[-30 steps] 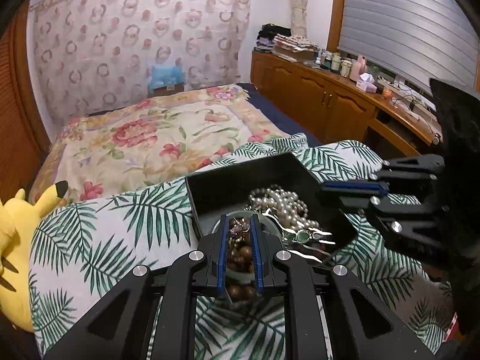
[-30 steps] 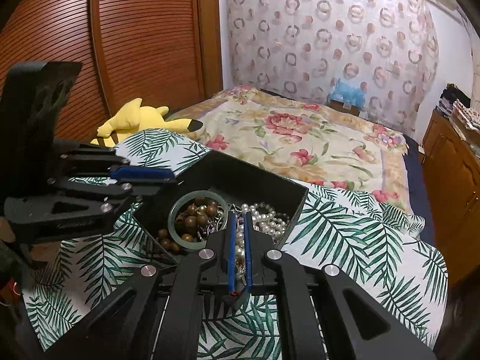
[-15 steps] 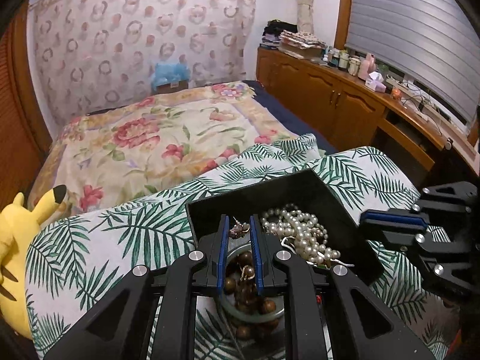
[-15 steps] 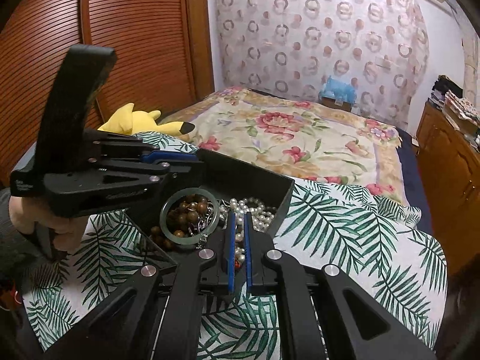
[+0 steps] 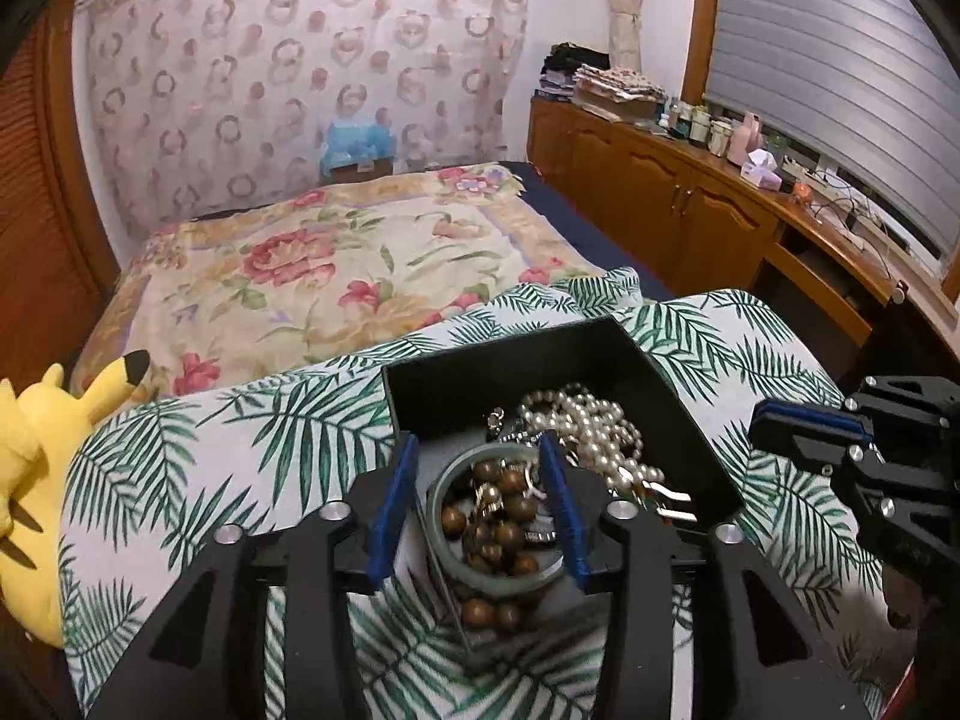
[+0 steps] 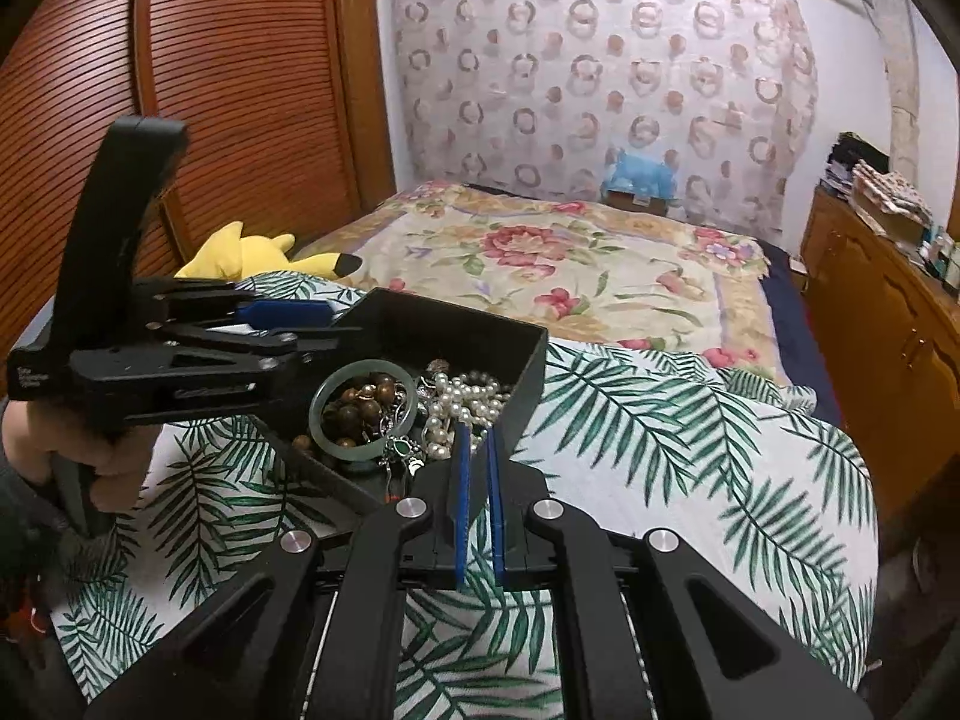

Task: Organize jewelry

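While the black box (image 6: 528, 354) at frame centre holds everything in one heap, sorting looks barely begun. Jade bangle (image 5: 498, 516), brown beads (image 6: 354, 405) and pearl strand (image 5: 594, 426) lie tangled together. Left gripper (image 5: 480, 504): fingers spread around the bangle, contact unclear. Right gripper (image 6: 477, 504): fingers nearly pressed together, holding nothing, at the box's near edge.

- Tray (image 5: 540, 354): matt black.
- In the tray: glossy pearl necklace (image 5: 591, 426), polished brown wooden beads (image 5: 501, 519), smooth green bangle (image 6: 362, 450).
- Under the tray: palm-print cloth (image 6: 660, 420).
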`<state>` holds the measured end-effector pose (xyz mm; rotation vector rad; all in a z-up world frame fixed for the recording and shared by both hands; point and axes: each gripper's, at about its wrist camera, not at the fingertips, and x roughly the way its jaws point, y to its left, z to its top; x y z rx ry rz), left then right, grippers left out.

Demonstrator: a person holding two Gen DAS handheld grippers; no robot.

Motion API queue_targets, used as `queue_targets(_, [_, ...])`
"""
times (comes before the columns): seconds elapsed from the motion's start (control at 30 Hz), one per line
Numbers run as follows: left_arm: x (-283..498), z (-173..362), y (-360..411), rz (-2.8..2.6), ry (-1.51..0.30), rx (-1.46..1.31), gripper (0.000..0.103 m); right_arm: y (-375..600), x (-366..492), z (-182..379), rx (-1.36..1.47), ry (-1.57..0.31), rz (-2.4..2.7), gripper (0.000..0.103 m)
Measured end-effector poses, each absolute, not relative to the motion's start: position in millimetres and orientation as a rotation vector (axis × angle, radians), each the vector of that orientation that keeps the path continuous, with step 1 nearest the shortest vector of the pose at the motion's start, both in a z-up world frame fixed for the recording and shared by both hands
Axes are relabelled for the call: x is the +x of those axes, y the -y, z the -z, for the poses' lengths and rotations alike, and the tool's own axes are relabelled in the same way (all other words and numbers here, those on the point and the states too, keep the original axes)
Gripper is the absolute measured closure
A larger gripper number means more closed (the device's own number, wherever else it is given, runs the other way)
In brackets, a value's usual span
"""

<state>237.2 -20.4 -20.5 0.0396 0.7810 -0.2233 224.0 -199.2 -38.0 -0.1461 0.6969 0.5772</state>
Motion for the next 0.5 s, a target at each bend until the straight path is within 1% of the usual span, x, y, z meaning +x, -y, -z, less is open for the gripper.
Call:
queue_targets(0.07, [229,19,20,0.216,-0.774,0.040,0.050,202,221,38,-0.141,-0.695,-0.564,0.095])
queue_targets(0.1, [227,18,19,0.212,-0.774,0.038,0.043,203,218,38,-0.140,-0.694,-0.557,0.094])
queue_targets(0.13, [223,18,18,0.205,-0.772,0.035,0.039,204,216,38,-0.140,-0.692,-0.550,0.091])
queue_targets(0.2, [218,18,17,0.193,-0.766,0.035,0.021,207,212,40,-0.128,-0.688,-0.530,0.067])
queue_targets(0.23, [216,18,16,0.183,-0.763,0.037,0.018,209,210,41,-0.121,-0.686,-0.518,0.062])
queue_targets(0.3, [211,20,16,0.159,-0.762,0.042,0.011,211,209,43,-0.111,-0.682,-0.488,0.037])
queue_targets(0.33, [209,21,15,0.149,-0.763,0.041,0.010,210,208,44,-0.108,-0.679,-0.476,0.031])
queue_targets(0.37, [208,22,14,0.144,-0.764,0.038,0.009,212,208,45,-0.101,-0.675,-0.455,0.020])
queue_targets(0.4, [206,22,13,0.139,-0.765,0.034,0.008,213,208,46,-0.094,-0.674,-0.439,0.012])
queue_targets(0.5, [200,24,11,0.121,-0.770,0.032,0.008,218,208,49,-0.073,-0.679,-0.416,0.003])
